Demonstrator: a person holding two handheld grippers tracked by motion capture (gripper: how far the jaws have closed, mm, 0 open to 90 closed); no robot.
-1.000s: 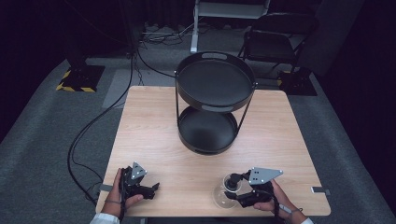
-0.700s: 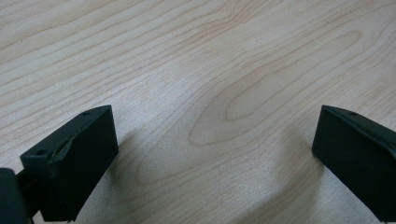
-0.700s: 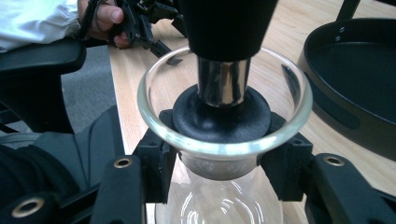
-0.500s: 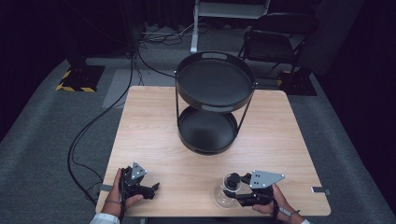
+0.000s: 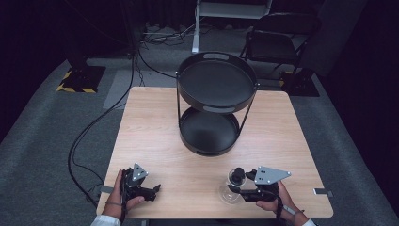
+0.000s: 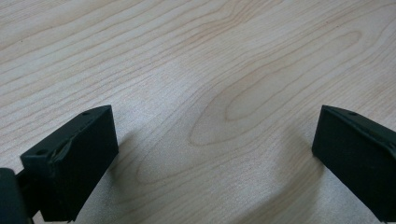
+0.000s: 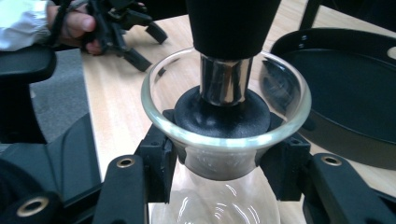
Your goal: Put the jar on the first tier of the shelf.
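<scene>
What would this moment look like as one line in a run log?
right gripper: jaws just closed on neck of glass carafe | left gripper: open on table | two-tier tray stand: bare

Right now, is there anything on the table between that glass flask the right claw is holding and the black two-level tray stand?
Nothing visible. The right gripper is clamped on the neck of the glass flask near the table's front edge, and bare wood lies between it and the two-tier tray stand. The left gripper rests open, off to the side.
</scene>
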